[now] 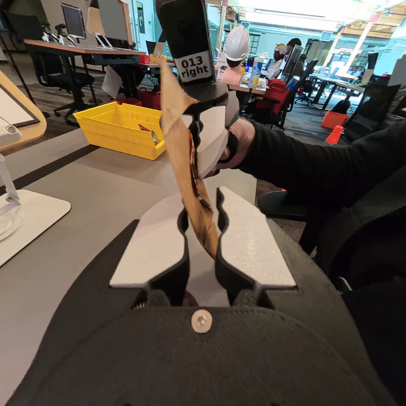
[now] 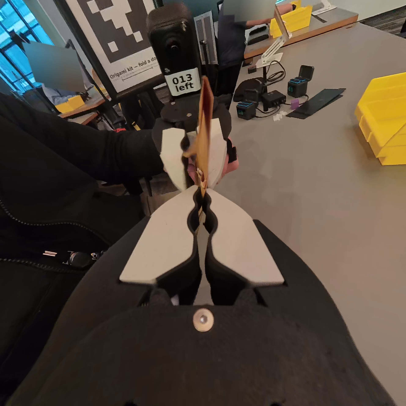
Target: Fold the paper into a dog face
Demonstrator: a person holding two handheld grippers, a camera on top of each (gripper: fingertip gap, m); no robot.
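Your left gripper [image 1: 202, 222], with white fingers on a black body, has its jaws parted by a clear gap. Your right gripper [image 2: 201, 211], of the same build, has its jaws drawn nearly together along their wavy black inner edges. The two grippers face each other, tips close. Your bare hands [image 1: 238, 140] wrap each handle, and black sleeves [image 1: 318, 169] cover both forearms.
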